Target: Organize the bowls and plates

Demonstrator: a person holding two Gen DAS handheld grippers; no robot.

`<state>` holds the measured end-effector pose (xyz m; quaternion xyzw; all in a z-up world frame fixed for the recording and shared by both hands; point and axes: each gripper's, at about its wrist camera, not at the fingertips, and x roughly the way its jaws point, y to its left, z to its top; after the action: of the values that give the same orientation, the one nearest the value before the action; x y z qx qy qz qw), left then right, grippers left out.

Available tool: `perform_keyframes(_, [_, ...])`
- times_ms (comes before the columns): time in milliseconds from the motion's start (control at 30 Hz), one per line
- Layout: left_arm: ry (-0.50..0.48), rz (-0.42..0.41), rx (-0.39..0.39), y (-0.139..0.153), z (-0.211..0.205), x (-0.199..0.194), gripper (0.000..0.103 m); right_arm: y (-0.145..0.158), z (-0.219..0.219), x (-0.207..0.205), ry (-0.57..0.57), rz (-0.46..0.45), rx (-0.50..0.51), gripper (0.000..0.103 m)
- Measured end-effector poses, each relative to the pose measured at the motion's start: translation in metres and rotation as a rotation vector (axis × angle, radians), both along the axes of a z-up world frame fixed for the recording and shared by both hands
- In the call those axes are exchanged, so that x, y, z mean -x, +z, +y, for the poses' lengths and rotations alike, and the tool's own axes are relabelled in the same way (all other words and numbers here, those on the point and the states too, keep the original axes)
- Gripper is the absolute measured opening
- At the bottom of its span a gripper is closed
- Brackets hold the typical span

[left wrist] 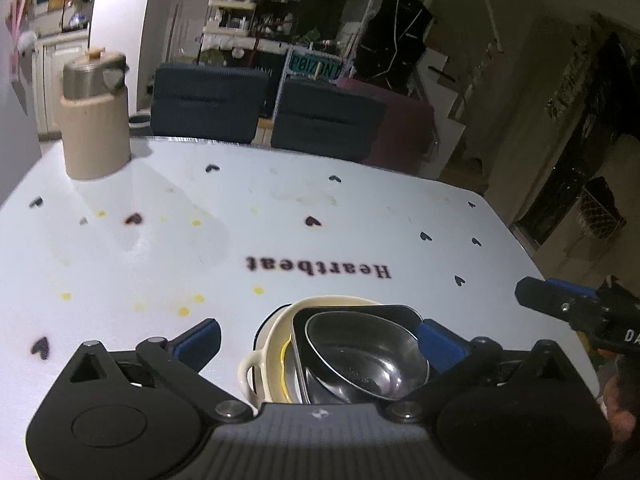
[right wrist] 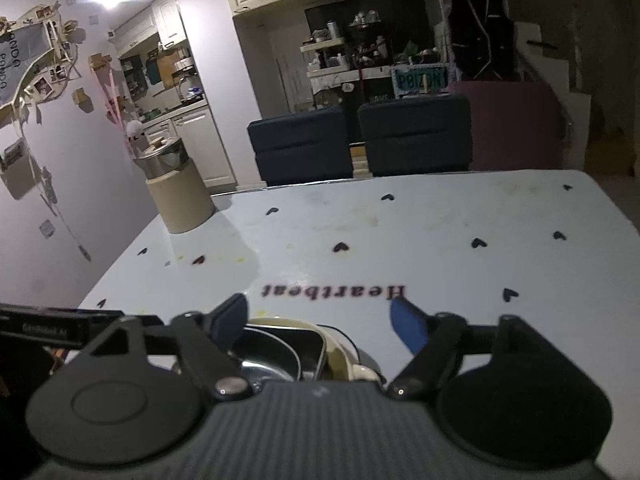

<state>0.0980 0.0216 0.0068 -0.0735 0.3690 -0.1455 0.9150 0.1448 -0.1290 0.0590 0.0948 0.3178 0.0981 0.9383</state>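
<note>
A stack of dishes sits on the white table near its front edge: a cream handled bowl at the bottom, a square steel dish in it, and a steel bowl on top. My left gripper is open, its blue fingertips either side of the stack, holding nothing. My right gripper is open over the same stack, also empty. The right gripper's fingers show at the right edge of the left wrist view.
A beige canister with a steel lid stands at the table's far left corner; it also shows in the right wrist view. Two dark chairs and a maroon chair stand behind the table. "Heartbeat" is printed on the tablecloth.
</note>
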Motion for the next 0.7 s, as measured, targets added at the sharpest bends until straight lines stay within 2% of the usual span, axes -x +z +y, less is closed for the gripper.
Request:
perform_keyframes(67, [0.010, -0.021, -0.009, 0.004, 0.000, 0.011, 0.103, 0.003, 0.000, 0.008, -0.013, -0.018, 0.007, 0.099])
perform_keyframes(133, [0.021, -0.038, -0.013, 0.007, 0.001, 0.024, 0.103, 0.005, -0.002, 0.014, -0.029, -0.042, 0.009, 0.103])
perform_keyframes(400, [0.075, -0.205, -0.083, 0.020, 0.008, 0.083, 0.103, 0.010, 0.000, 0.069, -0.120, -0.177, 0.077, 0.103])
perform_keyframes(500, [0.091, -0.229, -0.079, 0.020, 0.011, 0.097, 0.103, 0.010, 0.001, 0.090, -0.139, -0.221, 0.082, 0.103])
perform_keyframes(700, [0.108, -0.292, -0.085, 0.017, 0.015, 0.124, 0.103, 0.002, -0.002, 0.118, -0.161, -0.245, 0.080, 0.103])
